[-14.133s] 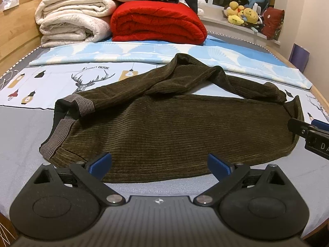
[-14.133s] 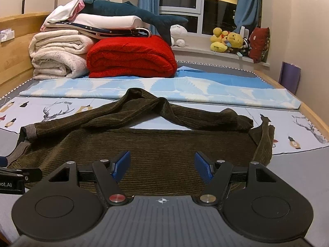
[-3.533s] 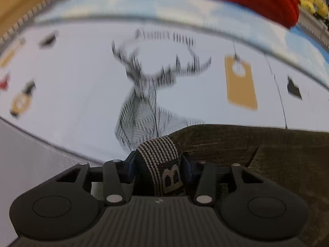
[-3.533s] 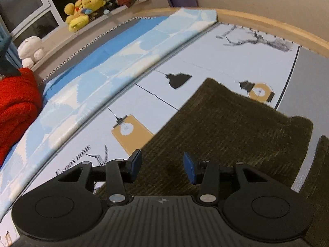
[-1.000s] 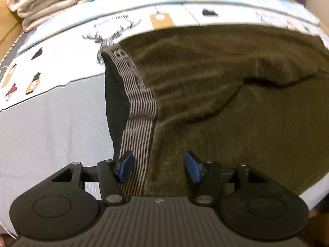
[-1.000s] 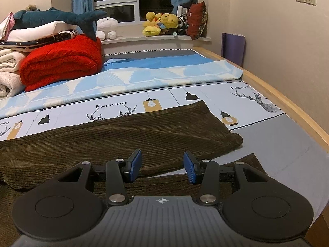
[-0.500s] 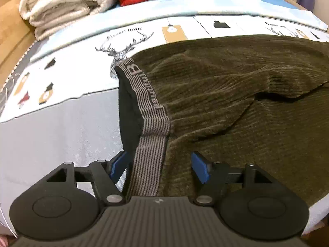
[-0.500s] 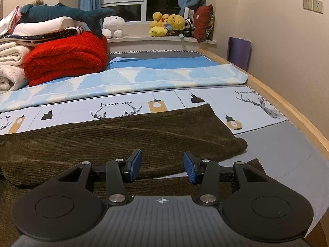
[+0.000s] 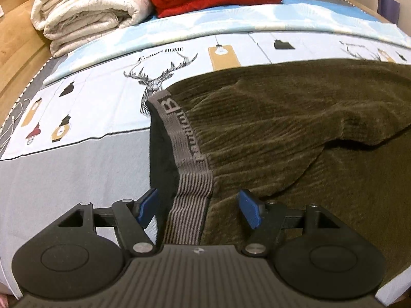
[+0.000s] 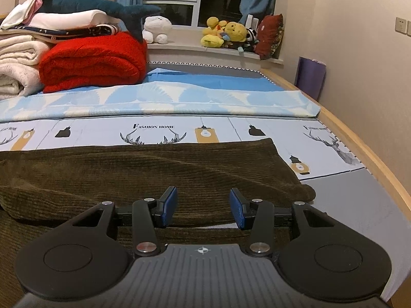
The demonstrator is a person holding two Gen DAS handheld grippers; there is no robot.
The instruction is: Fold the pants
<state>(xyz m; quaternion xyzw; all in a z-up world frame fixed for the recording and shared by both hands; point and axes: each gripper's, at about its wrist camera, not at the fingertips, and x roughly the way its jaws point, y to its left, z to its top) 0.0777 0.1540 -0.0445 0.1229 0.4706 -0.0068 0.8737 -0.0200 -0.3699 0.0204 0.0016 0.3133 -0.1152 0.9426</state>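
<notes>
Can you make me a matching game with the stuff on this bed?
Things:
1. pants
2. folded blanket
3. toy shark
4. waistband

Descriptions:
A. red
B. grey with stripes
C. dark olive-brown
D. lying on top of the bedding pile

Pairs: 1-C, 2-A, 3-D, 4-B
</notes>
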